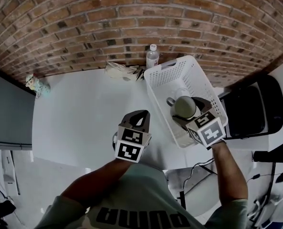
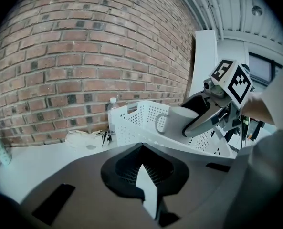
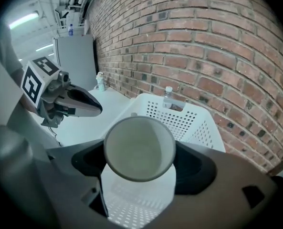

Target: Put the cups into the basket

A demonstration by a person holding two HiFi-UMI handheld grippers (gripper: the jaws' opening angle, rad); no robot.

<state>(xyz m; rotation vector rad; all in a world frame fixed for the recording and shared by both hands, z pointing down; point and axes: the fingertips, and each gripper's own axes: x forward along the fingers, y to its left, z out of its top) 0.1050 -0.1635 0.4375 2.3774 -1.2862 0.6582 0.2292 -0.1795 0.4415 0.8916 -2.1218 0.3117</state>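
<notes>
"Where's the cup?"
"Clamped in the right hand-held gripper, with the basket directly beneath it."
"And the left hand-held gripper?"
"Clenched on nothing over the counter, basket to its right."

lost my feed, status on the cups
Left claw shut, empty. Right claw shut on cup, over basket. Nothing in the way.

A clear water bottle stands at the foot of the brick wall. A crumpled white cloth and a small figurine lie along the same wall.
</notes>
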